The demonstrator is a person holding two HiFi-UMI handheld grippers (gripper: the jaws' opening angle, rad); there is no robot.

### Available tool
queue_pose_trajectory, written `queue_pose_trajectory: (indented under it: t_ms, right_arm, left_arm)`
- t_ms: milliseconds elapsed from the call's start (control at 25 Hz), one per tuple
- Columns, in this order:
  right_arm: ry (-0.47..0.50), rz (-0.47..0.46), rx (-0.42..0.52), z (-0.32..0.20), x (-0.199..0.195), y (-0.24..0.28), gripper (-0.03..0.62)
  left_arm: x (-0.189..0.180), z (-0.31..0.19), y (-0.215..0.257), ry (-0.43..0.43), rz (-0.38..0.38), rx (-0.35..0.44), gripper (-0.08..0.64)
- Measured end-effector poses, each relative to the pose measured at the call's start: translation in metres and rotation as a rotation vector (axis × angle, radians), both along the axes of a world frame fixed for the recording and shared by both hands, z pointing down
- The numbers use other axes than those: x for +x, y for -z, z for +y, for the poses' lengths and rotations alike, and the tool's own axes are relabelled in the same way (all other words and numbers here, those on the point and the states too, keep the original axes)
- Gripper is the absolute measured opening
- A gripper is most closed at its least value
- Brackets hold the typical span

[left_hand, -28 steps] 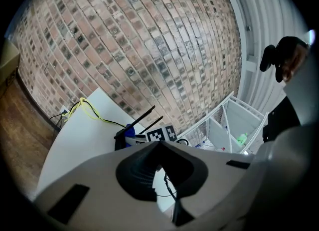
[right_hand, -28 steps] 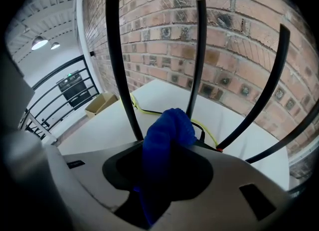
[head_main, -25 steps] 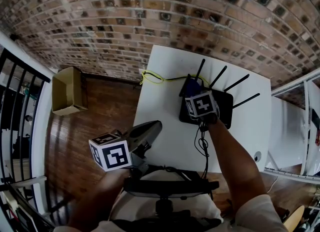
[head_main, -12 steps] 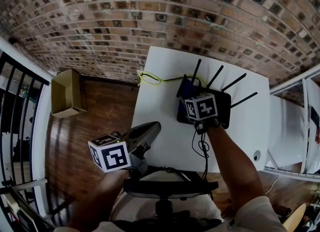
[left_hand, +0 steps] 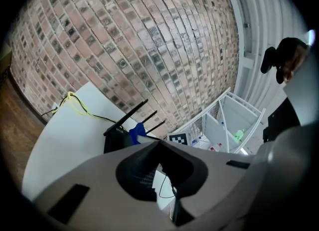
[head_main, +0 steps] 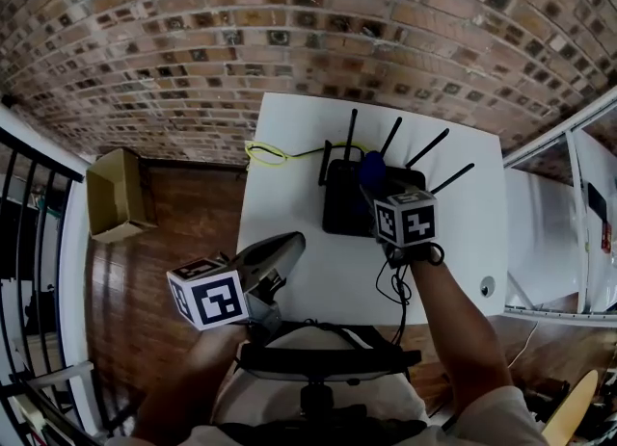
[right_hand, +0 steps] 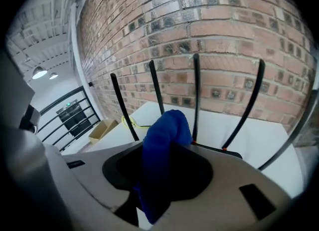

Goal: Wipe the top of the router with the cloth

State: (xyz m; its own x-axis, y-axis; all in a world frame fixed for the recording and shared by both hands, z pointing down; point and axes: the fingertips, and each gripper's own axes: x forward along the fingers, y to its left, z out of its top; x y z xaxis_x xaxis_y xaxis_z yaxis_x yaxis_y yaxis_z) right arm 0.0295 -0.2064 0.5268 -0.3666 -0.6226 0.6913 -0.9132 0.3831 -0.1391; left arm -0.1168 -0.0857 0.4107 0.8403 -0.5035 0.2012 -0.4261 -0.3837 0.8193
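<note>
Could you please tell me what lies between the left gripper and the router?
Nothing: in the head view only bare white table separates left gripper from router.

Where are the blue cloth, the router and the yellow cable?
blue cloth (right_hand: 164, 142), right gripper view, its folded middle.
router (head_main: 345, 205), head view, its black top.
yellow cable (head_main: 260, 158), head view, its looped end.

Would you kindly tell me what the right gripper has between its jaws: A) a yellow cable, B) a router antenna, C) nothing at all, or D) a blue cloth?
D: in the right gripper view, the right gripper has its jaws closed on a blue cloth, which sticks up in front of the router's antennas.
</note>
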Motion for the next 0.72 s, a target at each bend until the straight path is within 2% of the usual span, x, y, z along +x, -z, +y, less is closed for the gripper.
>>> queue_pose_trajectory:
  t_ms: [320, 440, 720]
  right_arm:
    - [-0.109, 0.110, -0.003, 0.035, 0.090, -0.005, 0.150]
    - [-0.145, 0.163, -0.009, 0.047, 0.118, -0.009, 0.150]
    - [-0.171, 0.259, -0.039, 0.070, 0.149, -0.022, 0.150]
  left_arm:
    - [0.034, -0.002, 0.011, -0.064, 0.030, 0.039, 0.025]
    - [0.042, -0.002, 0.009, -0.076, 0.029, 0.029, 0.025]
    - [0.055, -0.003, 0.004, -0.115, 0.005, 0.023, 0.025]
